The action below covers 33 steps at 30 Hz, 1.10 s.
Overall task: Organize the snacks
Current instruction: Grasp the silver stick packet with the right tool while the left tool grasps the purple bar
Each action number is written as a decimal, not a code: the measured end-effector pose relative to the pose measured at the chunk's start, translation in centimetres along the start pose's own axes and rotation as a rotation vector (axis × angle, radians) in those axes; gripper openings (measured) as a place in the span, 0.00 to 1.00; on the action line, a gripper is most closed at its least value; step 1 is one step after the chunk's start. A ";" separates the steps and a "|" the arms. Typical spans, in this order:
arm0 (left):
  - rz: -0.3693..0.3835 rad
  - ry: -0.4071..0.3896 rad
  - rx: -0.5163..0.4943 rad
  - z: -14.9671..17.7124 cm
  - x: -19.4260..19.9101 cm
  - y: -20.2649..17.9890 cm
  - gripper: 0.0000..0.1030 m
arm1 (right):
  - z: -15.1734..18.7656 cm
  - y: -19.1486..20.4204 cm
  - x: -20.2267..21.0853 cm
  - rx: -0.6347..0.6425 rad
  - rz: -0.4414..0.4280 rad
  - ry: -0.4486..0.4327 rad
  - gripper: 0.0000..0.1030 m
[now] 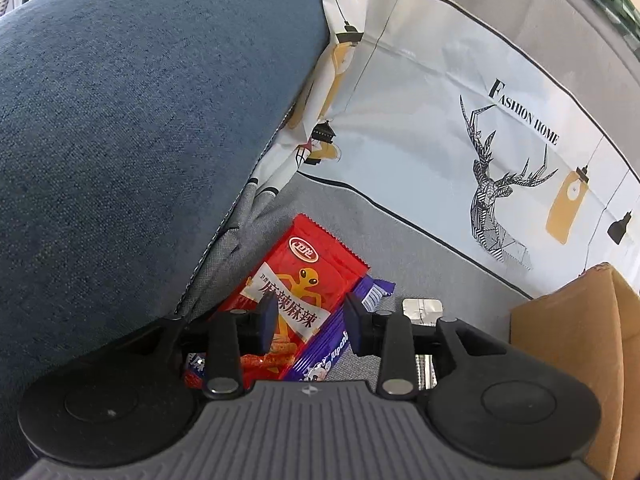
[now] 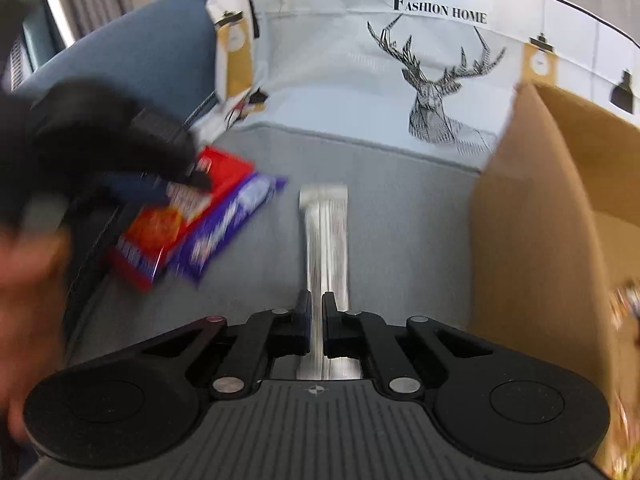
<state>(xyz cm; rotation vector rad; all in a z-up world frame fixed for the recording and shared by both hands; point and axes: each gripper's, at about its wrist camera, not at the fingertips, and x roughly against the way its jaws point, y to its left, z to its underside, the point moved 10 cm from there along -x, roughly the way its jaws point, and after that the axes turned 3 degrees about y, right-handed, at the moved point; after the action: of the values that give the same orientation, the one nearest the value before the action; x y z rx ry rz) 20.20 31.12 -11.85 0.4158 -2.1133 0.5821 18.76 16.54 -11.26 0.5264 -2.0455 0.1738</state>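
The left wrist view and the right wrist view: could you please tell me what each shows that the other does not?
Only the left wrist view shows the red packet's alien print and the left tool open just above it. Only the right wrist view shows the right tool shut on the silver packet. Both share the purple packet, the cardboard box and the deer-print cloth.

Red snack packet (image 1: 308, 280): glossy plastic film w/ crimped end. Purple wrapper (image 1: 320, 356) beside it: same shiny film. Silver packet (image 2: 325, 236): foil-like, reflective, prob. metallised plastic – view's blurred. Seat cover (image 1: 400, 248): grey woven cloth, matt, slightly rough. Blue cushion (image 1: 140, 120): coarse-weave fabric, matt. Printed cloth (image 1: 460, 100): smooth, creased, faint sheen. Cardboard box (image 1: 568, 344): plain brown, matt. Left gripper (image 1: 311, 326): matt black plastic, metal pivot pins.
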 end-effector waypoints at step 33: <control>-0.142 -0.022 -0.395 2.0 -1.9 -4.8 0.46 | 0.4 -1.5 -2.1 -0.109 0.102 -0.080 0.22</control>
<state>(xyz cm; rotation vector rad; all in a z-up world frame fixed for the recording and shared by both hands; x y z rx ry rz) 22.27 26.11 -13.23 0.3430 -2.1347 0.0731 20.02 15.67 -13.38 0.3672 -2.1478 0.1023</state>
